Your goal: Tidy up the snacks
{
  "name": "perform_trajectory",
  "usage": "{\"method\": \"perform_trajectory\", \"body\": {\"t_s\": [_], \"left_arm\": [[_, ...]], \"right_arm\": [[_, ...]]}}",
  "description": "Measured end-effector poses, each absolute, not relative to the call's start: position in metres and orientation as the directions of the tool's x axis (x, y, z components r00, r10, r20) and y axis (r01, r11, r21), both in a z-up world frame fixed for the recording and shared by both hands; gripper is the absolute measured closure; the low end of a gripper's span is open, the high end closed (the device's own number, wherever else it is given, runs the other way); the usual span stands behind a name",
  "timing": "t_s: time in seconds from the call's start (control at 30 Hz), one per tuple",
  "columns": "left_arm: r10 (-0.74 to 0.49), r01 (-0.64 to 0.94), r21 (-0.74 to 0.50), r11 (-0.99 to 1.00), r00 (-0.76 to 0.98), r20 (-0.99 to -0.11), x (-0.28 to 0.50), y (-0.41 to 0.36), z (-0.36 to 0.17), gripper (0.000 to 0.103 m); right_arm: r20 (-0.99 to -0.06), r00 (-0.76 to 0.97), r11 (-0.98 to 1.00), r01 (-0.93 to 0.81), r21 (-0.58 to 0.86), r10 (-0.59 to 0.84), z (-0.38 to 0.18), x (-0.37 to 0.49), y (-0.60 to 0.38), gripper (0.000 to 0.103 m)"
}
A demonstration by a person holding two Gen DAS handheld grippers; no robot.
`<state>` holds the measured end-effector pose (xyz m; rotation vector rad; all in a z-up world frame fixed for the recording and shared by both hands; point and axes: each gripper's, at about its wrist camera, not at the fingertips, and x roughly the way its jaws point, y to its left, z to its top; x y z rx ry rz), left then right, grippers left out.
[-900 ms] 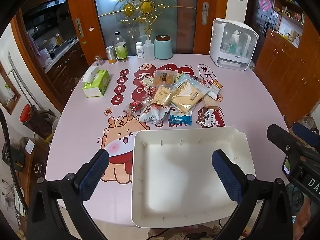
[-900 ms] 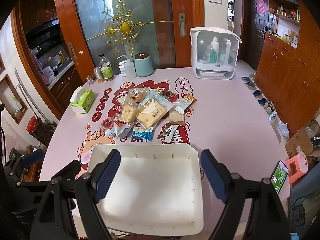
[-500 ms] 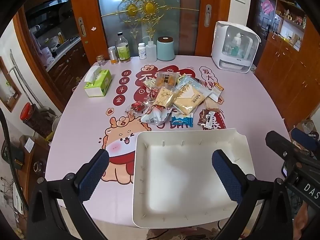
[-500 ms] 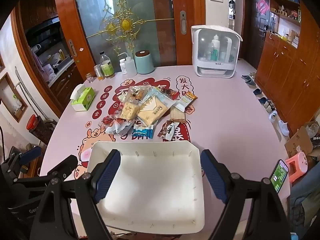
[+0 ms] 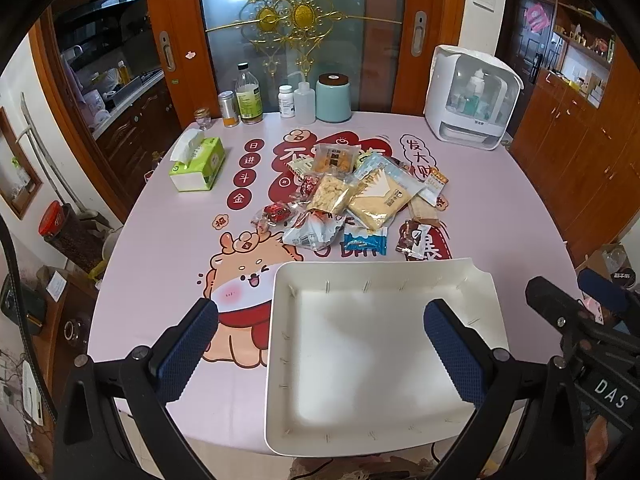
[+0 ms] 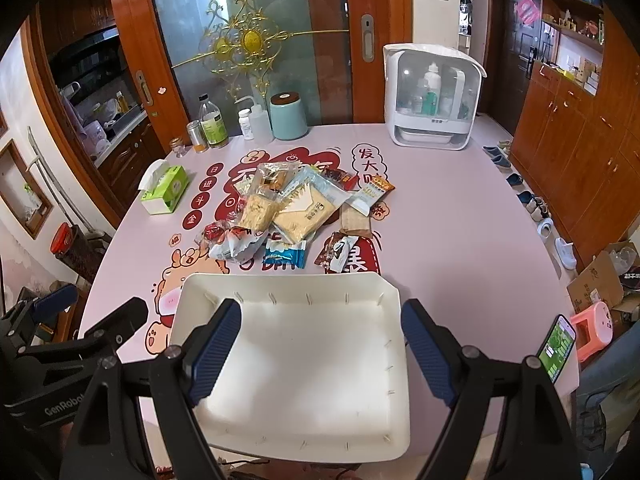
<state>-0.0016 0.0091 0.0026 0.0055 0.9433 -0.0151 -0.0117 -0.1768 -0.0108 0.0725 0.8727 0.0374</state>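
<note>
An empty white tray (image 5: 376,276) (image 6: 288,282) sits at the table's near edge. Behind it lies a pile of snack packets (image 5: 352,196) (image 6: 288,216): a large yellow cracker pack (image 5: 380,204), a blue wafer pack (image 5: 366,240) (image 6: 285,253), a red candy (image 5: 276,213), a dark packet (image 5: 410,238) (image 6: 335,250). My left gripper (image 5: 320,344) is open and empty above the tray's left part. My right gripper (image 6: 320,344) is open and empty above the tray's middle. Each gripper also shows at the edge of the other's view.
A green tissue box (image 5: 196,166) stands at the left. Bottles and a teal canister (image 5: 333,98) line the far edge. A white appliance (image 5: 470,100) stands at the far right. The pink tablecloth (image 5: 160,240) has cartoon prints.
Both views have drawn back and risen slightly, so the tray and snacks sit a little lower in frame. Both grippers stay open. Nothing on the table has moved.
</note>
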Motion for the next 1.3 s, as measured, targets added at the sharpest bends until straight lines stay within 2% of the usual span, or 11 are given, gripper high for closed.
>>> {"method": "perform_trajectory", "body": {"t_s": [0.17,0.3,0.9,1.3], "left_arm": [[-0.014,0.016,-0.006,1.0,0.595,-0.804,-0.003,0.009,0.003,0.001],[-0.014,0.019,-0.003,1.0,0.596,-0.803,-0.003,0.009,0.004,0.005],[-0.051,0.078,-0.005,0.997,0.607,-0.793,0.0,0.019,0.005,0.005],[-0.096,0.138,-0.007,0.99,0.647,-0.757,0.007,0.036,0.013,0.005]], "right_arm": [[-0.762,0.645,0.997,-0.001,0.078,0.06,-0.01,-0.012,-0.176,0.02],[-0.754,0.654,0.998,-0.003,0.068,0.053,-0.012,-0.014,-0.173,0.02],[-0.727,0.685,0.997,0.027,0.079,0.04,-0.004,-0.017,-0.164,0.02],[-0.716,0.698,0.994,0.087,0.063,-0.015,0.002,-0.017,-0.147,0.02]]}}
